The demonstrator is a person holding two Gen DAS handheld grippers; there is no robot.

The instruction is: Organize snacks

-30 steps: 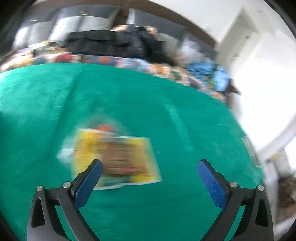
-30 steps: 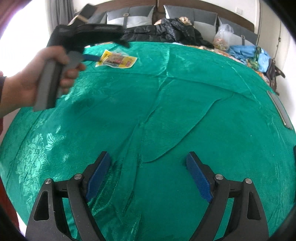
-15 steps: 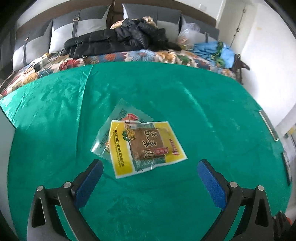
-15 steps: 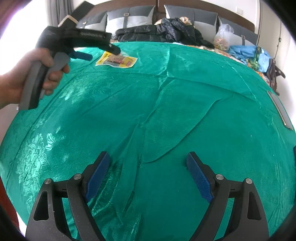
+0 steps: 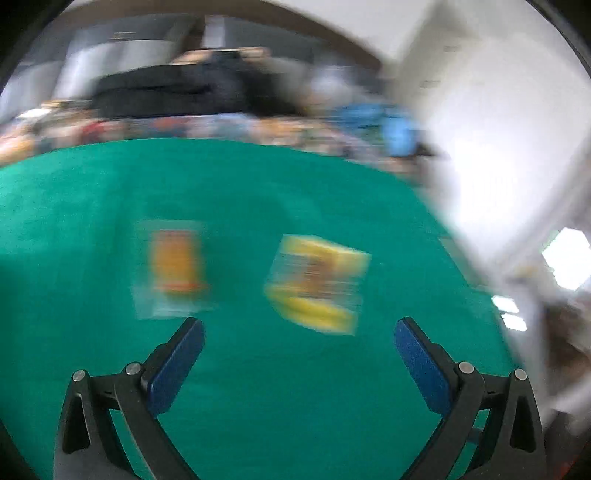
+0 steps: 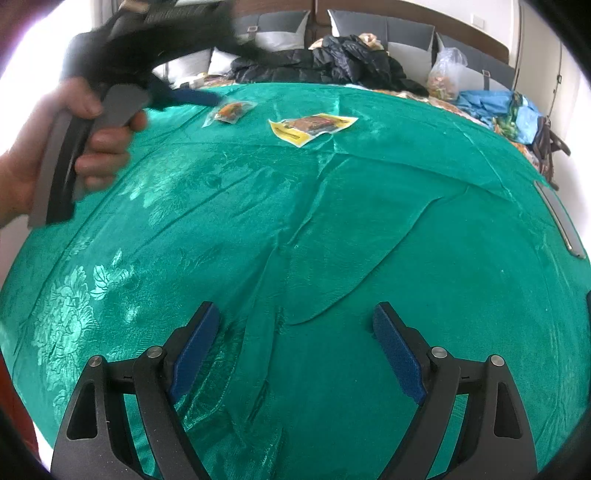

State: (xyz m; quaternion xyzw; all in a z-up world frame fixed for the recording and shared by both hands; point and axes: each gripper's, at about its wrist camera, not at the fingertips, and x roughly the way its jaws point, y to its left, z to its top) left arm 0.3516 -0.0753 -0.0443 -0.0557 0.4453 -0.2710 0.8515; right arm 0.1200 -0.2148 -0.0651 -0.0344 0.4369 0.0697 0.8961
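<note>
Two snack packets lie apart on the green cloth (image 6: 332,229). The yellow packet (image 6: 314,127) (image 5: 317,282) lies flat at the far middle. A smaller clear packet with orange contents (image 6: 229,110) (image 5: 177,267) sits to its left. The left wrist view is blurred by motion. My left gripper (image 5: 299,354) is open, hovering short of both packets with nothing between its fingers. In the right wrist view a hand holds that left gripper (image 6: 192,98) at the upper left, its blue finger tip close to the orange packet. My right gripper (image 6: 293,347) is open over bare cloth near the front edge.
Behind the cloth lie a black jacket (image 6: 325,64), grey pillows (image 6: 280,31), a clear plastic bag (image 6: 445,77) and blue fabric (image 6: 506,114). A grey strip (image 6: 561,221) lies at the cloth's right edge. The cloth has creases through its middle.
The two packets, stacked half a second ago, now lie apart: the yellow one sits to the right, the orange one is uncovered. My left gripper is swinging fast. The right gripper has stayed put.
</note>
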